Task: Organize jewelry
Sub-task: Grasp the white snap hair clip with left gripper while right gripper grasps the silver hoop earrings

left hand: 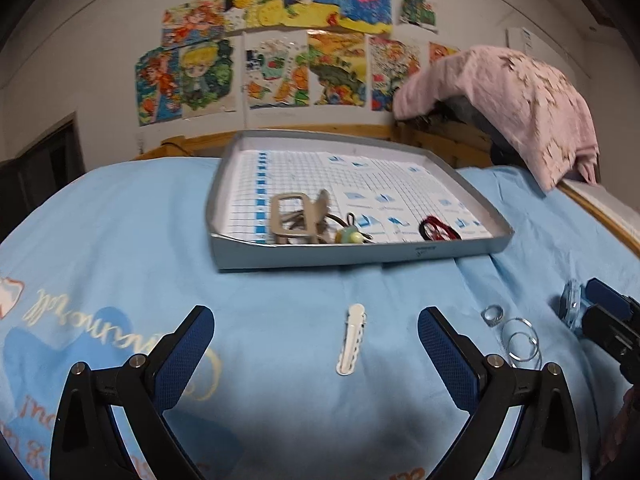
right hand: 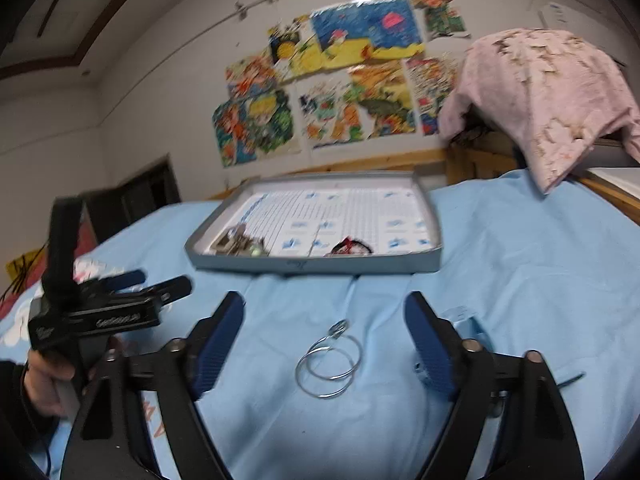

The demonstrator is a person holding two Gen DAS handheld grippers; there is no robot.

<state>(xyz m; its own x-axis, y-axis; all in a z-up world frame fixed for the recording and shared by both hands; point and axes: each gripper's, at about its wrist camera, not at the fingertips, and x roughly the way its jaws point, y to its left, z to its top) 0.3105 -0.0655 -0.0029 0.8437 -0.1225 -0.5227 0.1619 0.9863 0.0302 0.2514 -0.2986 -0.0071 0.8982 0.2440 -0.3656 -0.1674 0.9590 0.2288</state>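
Observation:
On the blue bedsheet lies a white hair clip [left hand: 352, 338], between the wide-apart fingers of my left gripper [left hand: 315, 312], which is open and does not touch it. Two silver hoop rings [right hand: 328, 360] and a small ring [right hand: 338, 328] lie between the fingers of my right gripper [right hand: 325, 300], also open and clear of them. Behind both stands a grey cardboard tray [left hand: 360, 254] holding a beige claw clip [left hand: 296, 216], a green bead charm [left hand: 348, 234] and a red-and-black cord [left hand: 438, 230]. A clear pale-blue piece [left hand: 570, 306] lies by the right gripper's finger [left hand: 606, 294].
The bed's wooden frame [left hand: 448, 144] runs behind the tray, and a pink cloth [left hand: 512, 104] is draped over something at the back right. Colourful pictures [left hand: 280, 40] cover the wall. A hand [right hand: 40, 380] holds the left gripper at the left of the right wrist view.

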